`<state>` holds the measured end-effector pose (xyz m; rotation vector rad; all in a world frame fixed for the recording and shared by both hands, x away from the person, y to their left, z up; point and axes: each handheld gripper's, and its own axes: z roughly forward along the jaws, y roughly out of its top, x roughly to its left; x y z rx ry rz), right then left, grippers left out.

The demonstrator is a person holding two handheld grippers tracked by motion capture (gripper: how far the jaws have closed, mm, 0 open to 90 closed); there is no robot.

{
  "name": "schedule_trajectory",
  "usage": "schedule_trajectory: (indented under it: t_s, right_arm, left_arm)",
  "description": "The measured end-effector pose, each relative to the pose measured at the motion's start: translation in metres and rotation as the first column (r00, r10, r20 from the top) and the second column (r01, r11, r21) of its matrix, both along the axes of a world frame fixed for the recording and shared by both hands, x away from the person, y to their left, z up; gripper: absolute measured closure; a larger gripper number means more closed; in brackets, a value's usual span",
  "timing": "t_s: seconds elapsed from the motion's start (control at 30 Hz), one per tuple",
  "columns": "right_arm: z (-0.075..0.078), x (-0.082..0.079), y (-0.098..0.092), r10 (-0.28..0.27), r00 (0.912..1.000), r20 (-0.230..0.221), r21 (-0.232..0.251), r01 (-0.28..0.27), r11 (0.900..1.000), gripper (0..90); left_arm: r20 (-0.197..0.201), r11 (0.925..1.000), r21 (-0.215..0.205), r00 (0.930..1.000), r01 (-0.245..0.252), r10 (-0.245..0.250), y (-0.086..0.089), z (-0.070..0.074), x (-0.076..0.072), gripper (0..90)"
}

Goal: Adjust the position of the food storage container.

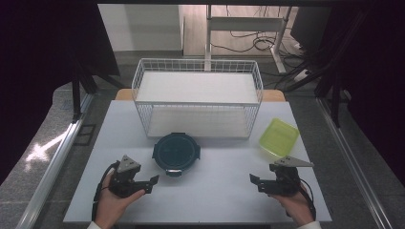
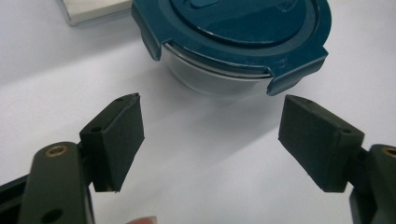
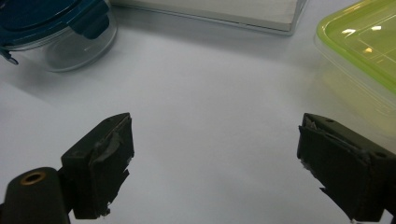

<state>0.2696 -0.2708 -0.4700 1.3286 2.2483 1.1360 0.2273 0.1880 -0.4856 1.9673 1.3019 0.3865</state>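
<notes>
A round clear container with a dark teal clip-on lid (image 1: 175, 152) (image 2: 233, 32) (image 3: 51, 28) sits on the white table in front of the wire basket. My left gripper (image 1: 152, 183) (image 2: 210, 135) is open just short of it, jaws wide with nothing between them. A square container with a yellow-green lid (image 1: 279, 137) (image 3: 362, 51) lies at the table's right. My right gripper (image 1: 255, 182) (image 3: 215, 161) stands open near the front right, nothing in its jaws, with the yellow-green container ahead to its right.
A white wire basket (image 1: 143, 76) with two shelves stands at the back middle of the white table (image 1: 215, 191). Beyond the table are a desk frame (image 1: 282, 33) and cables on the floor. Metal rails run along both sides.
</notes>
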Motion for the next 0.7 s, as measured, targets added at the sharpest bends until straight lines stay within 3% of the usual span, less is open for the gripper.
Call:
schedule_trajectory:
  t_s: [0.17,0.3,0.5,0.7]
  right_arm:
    - [0.000,0.000,-0.001,-0.002,1.0000,0.001,-0.007,0.002,1.000,11.1]
    - [0.000,0.000,0.000,-0.001,1.0000,0.003,-0.009,0.001,1.000,11.3]
    - [0.000,0.001,-0.003,-0.004,0.9999,-0.013,0.018,0.004,1.000,11.6]
    - [0.001,0.000,-0.002,0.001,1.0000,-0.001,0.008,-0.001,1.000,11.8]
  left_arm:
    - [0.019,1.0000,0.003,0.9998,0.006,-0.006,0.002,0.006,0.001,24.3]
    - [0.026,0.9996,-0.020,0.9995,0.019,-0.018,0.003,0.013,0.004,25.0]
    - [0.021,0.9991,-0.032,0.9994,0.027,-0.026,0.002,0.017,0.007,26.2]
    - [0.053,0.9993,-0.028,0.9983,0.024,-0.023,0.002,0.024,0.011,27.7]
